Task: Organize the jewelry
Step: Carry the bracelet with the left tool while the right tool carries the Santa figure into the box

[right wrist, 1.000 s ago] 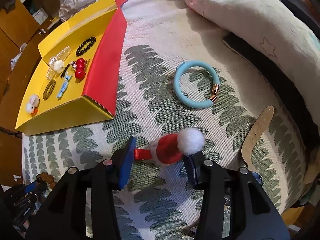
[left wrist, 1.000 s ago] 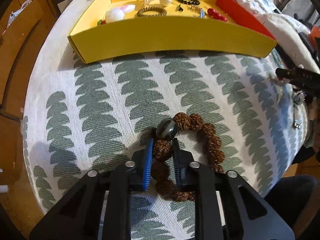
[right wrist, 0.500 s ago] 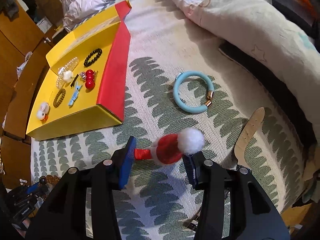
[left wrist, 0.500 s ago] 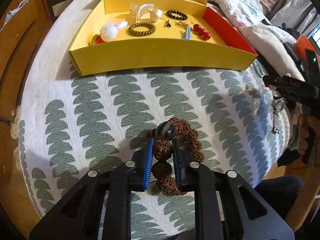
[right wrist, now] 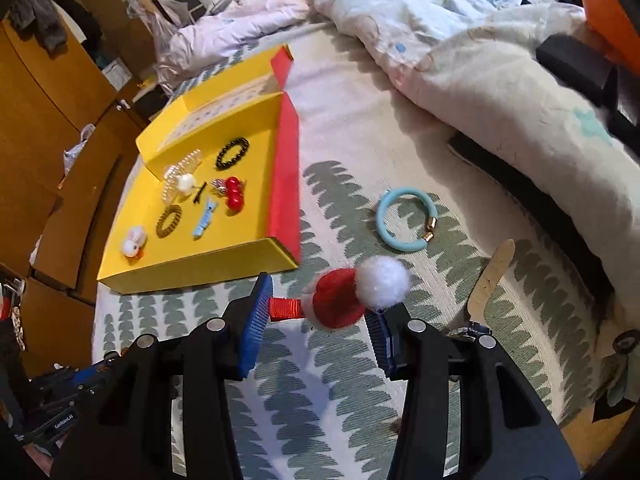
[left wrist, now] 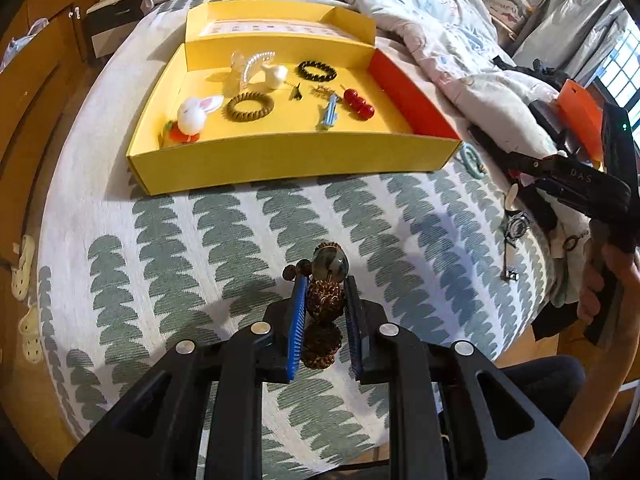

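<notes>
Left gripper (left wrist: 325, 312) pinches brown bead bracelet (left wrist: 323, 304), lifted above the leaf-print cover (left wrist: 200, 232). Yellow tray (right wrist: 192, 272) ahead, holding hair ties and clips. Right gripper (right wrist: 320, 320) clamps Santa-hat clip (right wrist: 348, 296). Teal bangle (right wrist: 404, 220) lies beyond on the cover, quilt (right wrist: 500, 72) further right.

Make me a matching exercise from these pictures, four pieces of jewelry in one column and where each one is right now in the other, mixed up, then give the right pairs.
Things:
1. brown beaded bracelet
2. Santa hat clip
3. light blue bangle
4. black bead bracelet

Places:
A. lying loose on the patterned bedspread
B. inside the yellow box
C. held in the left claw
D. held in the right claw

Pairs: 1-C, 2-D, 3-A, 4-B
</notes>
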The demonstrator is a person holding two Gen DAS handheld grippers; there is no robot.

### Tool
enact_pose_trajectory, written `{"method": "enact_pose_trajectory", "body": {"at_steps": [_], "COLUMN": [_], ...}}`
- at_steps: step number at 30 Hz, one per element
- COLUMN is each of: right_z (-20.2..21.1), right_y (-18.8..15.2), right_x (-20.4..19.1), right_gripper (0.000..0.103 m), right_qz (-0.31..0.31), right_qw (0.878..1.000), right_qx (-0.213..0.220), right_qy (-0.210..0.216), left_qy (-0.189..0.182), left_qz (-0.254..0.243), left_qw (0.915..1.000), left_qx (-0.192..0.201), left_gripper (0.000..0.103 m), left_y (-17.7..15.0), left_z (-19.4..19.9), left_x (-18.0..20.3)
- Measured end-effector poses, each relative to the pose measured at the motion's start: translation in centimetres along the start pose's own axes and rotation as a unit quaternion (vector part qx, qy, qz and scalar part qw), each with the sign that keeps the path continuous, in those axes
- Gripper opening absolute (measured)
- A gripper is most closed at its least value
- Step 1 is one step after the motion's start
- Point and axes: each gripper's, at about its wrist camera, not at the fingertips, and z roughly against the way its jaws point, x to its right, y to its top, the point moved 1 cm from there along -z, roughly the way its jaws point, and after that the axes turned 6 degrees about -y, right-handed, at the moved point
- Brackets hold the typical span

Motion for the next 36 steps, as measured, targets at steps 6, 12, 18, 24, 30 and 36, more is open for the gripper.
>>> {"method": "enact_pose_trajectory", "body": {"at_steps": [6,12,18,24,30,36], "right_z": [1.4,2.7,2.2,1.0,-3.0,-7.7], "right_y": [0.1,0.5,2.3,5.0,7.3,8.6], "right_x": [-1.6,-3.8,-7.6,-10.4,-11.3,-13.2], "right_gripper": [0.046,0.046,0.046,0.046,0.046,0.046], "right_qz": [0.011,0.022,0.043,0.066,0.06,0.073], "right_qw": [1.0,0.998,0.995,0.993,0.993,0.993], "right_qx": [0.017,0.036,0.036,0.038,0.014,-0.015], "right_qy": [0.019,0.045,0.081,0.089,0.097,0.089], "left_qy": [-0.01,-0.013,0.0,0.016,0.038,0.057], "left_qz": [-0.008,-0.007,-0.002,0.007,0.018,0.022], "left_qw": [0.9997,0.9991,0.9984,0.9975,0.9965,0.996], "left_qx": [0.022,0.039,0.056,0.068,0.073,0.065], "left_gripper": [0.019,0.019,0.019,0.019,0.019,0.019], "left_y": [0.7,1.6,4.4,8.3,13.0,15.9], "left_z": [1.5,2.6,4.1,4.8,4.2,2.0], "left_x": [0.7,0.9,0.7,0.0,-1.4,-3.0]}}
